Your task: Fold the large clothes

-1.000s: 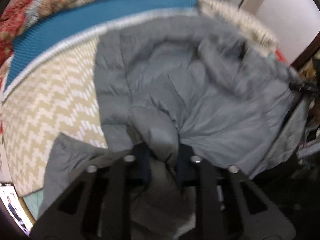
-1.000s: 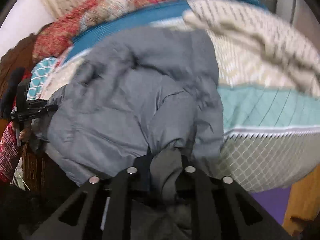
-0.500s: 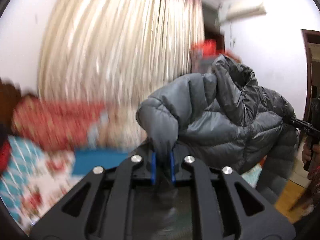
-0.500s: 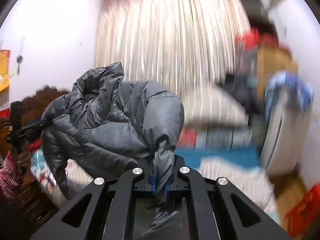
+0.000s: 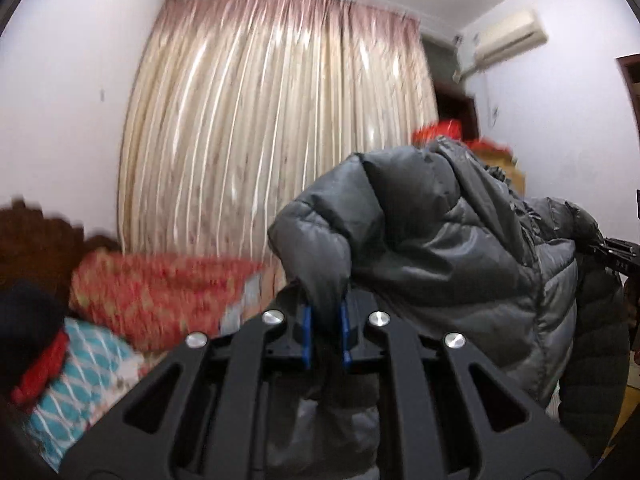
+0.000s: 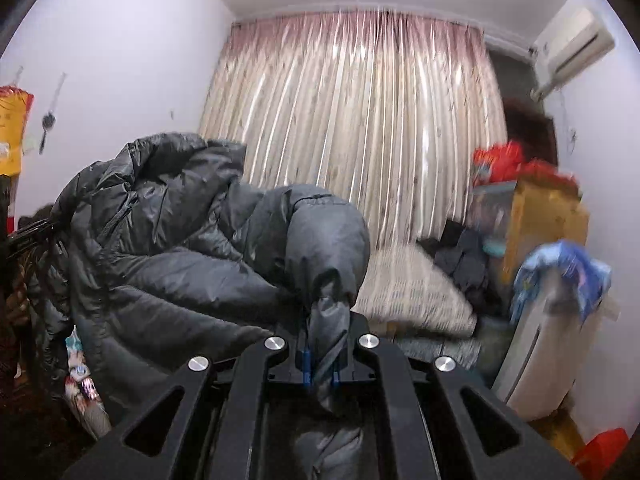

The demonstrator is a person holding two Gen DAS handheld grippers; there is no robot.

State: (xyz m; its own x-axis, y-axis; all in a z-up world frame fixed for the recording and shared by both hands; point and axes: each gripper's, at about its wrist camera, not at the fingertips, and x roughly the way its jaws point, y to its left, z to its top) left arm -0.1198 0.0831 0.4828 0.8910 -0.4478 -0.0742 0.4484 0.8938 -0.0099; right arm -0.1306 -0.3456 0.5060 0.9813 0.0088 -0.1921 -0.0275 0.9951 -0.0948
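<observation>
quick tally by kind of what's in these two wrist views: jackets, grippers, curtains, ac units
grey puffer jacket: 1
grippers: 2, the left gripper and the right gripper, each shut on jacket fabric
curtain: 1
air conditioner: 1
total: 5

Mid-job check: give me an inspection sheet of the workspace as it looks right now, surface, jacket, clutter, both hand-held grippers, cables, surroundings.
Surface: bed only partly in view; red floral quilt and teal patterned bedding lie on it.
Job's things: grey puffer jacket held up in the air between both grippers, bunched and not yet folded.
Clutter: dark clothes piled beyond a cream blanket; red items on a yellow cabinet.
Grippers: left hand-held gripper shut on jacket fabric; right hand-held gripper likewise.
Cables: nothing seen.
Surroundings: closed curtain, air conditioner, white walls.
</observation>
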